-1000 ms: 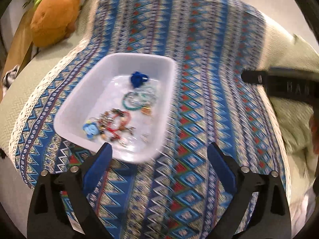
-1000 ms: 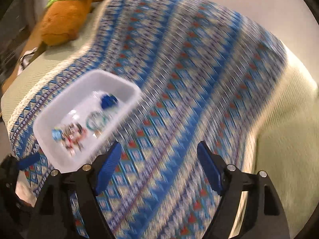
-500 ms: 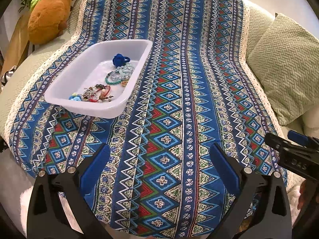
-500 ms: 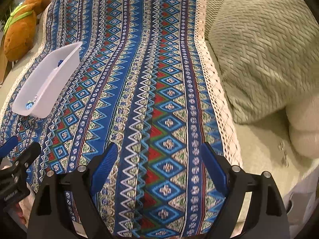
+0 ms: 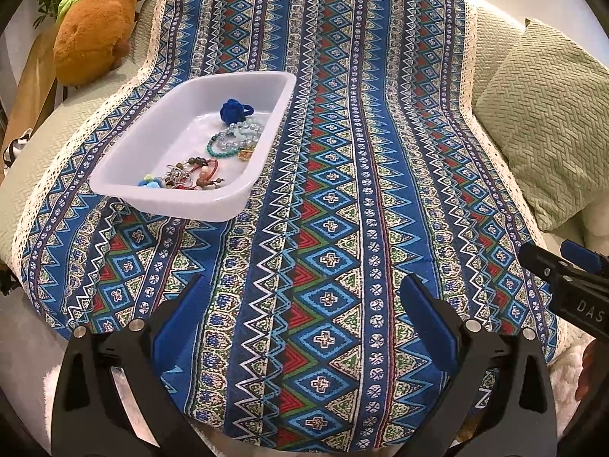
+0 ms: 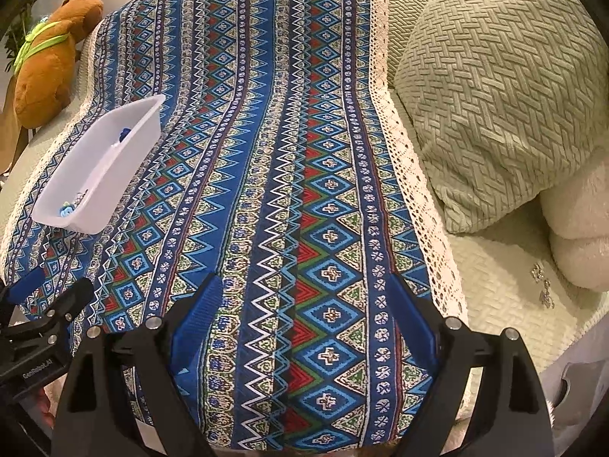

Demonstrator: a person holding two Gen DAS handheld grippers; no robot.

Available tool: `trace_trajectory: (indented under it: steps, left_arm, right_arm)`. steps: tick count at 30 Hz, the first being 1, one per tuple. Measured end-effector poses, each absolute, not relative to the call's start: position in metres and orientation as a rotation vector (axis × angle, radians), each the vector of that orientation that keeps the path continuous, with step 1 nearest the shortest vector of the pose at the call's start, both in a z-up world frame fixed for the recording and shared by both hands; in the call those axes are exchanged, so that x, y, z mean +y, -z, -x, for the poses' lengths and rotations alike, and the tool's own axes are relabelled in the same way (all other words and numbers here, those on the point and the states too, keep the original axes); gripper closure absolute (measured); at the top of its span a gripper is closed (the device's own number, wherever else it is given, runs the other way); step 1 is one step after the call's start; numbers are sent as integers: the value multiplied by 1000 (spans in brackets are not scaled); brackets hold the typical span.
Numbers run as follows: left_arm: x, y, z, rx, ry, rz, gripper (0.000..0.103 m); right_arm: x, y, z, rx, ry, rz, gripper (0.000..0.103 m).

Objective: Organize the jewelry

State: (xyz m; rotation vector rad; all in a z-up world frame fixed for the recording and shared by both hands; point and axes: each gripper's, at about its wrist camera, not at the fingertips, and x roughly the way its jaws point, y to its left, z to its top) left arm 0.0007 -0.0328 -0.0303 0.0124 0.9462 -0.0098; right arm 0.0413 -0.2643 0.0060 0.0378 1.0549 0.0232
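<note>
A white plastic tray (image 5: 129,160) sits on the patterned blue cloth (image 5: 342,190) at the left. It holds a blue fabric flower tie (image 5: 233,109), green and pale bead bracelets (image 5: 234,139) and a tangle of red cord bracelets and charms (image 5: 190,177). The tray also shows in the right wrist view (image 6: 95,175). My left gripper (image 5: 304,304) is open and empty above the cloth's near edge, apart from the tray. My right gripper (image 6: 304,301) is open and empty over the cloth, right of the tray. Small silver pieces (image 6: 542,283) lie on the cream cover at the right.
A brown plush toy (image 5: 95,26) lies at the back left. A green woven pillow (image 6: 495,87) and a white fluffy cushion (image 6: 578,221) lie to the right of the cloth. The cloth has a lace border (image 6: 411,160).
Both grippers have pulled back and away from the tray toward the cloth's near edge. The right gripper swung right, bringing the pillow into view. Both stayed open.
</note>
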Motion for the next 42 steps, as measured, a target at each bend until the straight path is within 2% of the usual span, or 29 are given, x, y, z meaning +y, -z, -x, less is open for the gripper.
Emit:
trace_trajectory:
  steps: [42]
  left_arm:
    - [-27, 39, -9, 954, 3, -35, 5]
  right_arm:
    - [-260, -3, -37, 1028, -20, -27, 17]
